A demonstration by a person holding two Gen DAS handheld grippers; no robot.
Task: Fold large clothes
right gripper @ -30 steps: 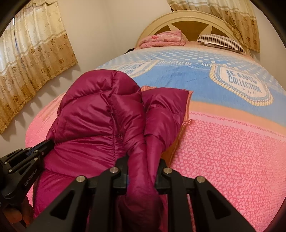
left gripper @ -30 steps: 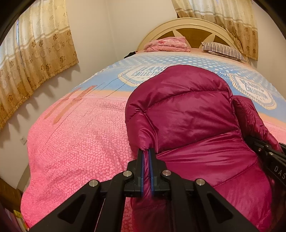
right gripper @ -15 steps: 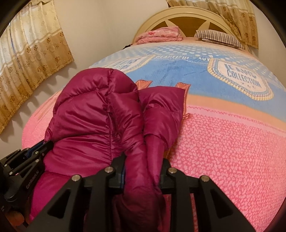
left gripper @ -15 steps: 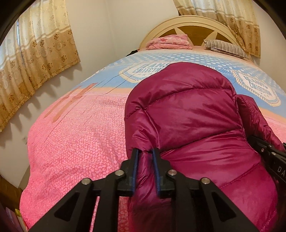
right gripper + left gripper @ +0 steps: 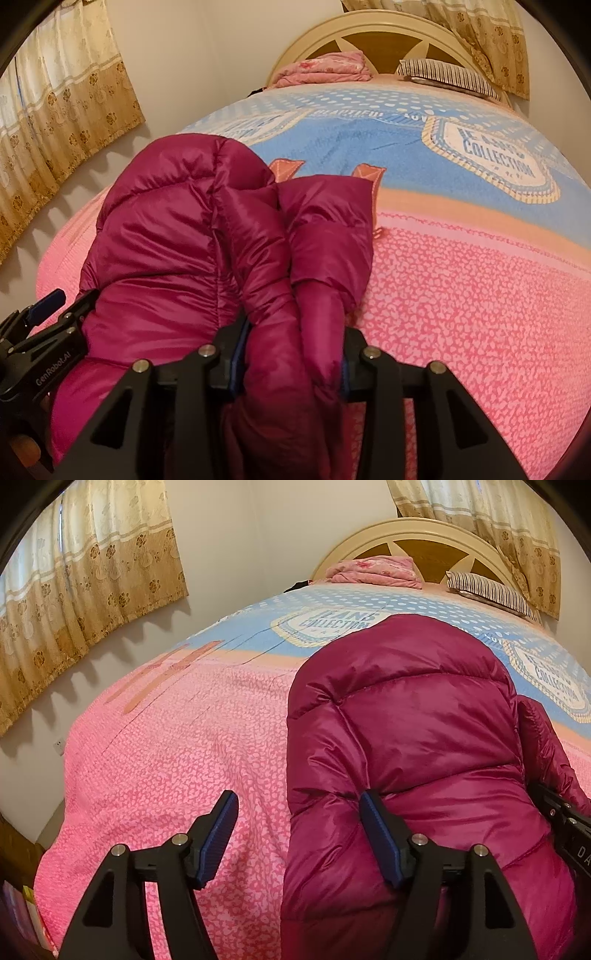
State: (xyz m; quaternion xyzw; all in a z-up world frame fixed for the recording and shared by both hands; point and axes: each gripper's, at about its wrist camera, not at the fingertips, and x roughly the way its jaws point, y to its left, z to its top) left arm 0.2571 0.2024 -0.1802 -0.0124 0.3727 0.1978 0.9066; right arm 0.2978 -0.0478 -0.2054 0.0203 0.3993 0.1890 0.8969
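A magenta puffer jacket (image 5: 413, 738) lies folded on the bed, its quilted back up; it also shows in the right wrist view (image 5: 177, 236). My left gripper (image 5: 299, 812) is wide open at the jacket's left edge, its right finger (image 5: 376, 830) against the fabric and the left finger over the blanket. My right gripper (image 5: 291, 354) is shut on a thick bunch of the jacket's right side, with a folded sleeve (image 5: 325, 236) running ahead of it. The left gripper also shows at the left of the right wrist view (image 5: 40, 325).
The bed carries a pink patterned blanket (image 5: 166, 768) turning blue toward the head (image 5: 369, 133). A folded pink quilt (image 5: 373, 572) and a striped pillow (image 5: 491, 590) lie by the headboard (image 5: 413, 539). Curtains (image 5: 74, 572) hang on the left wall.
My left gripper has opened wide and let go of the jacket's left edge. My right gripper has stayed shut on the jacket and moved slightly forward.
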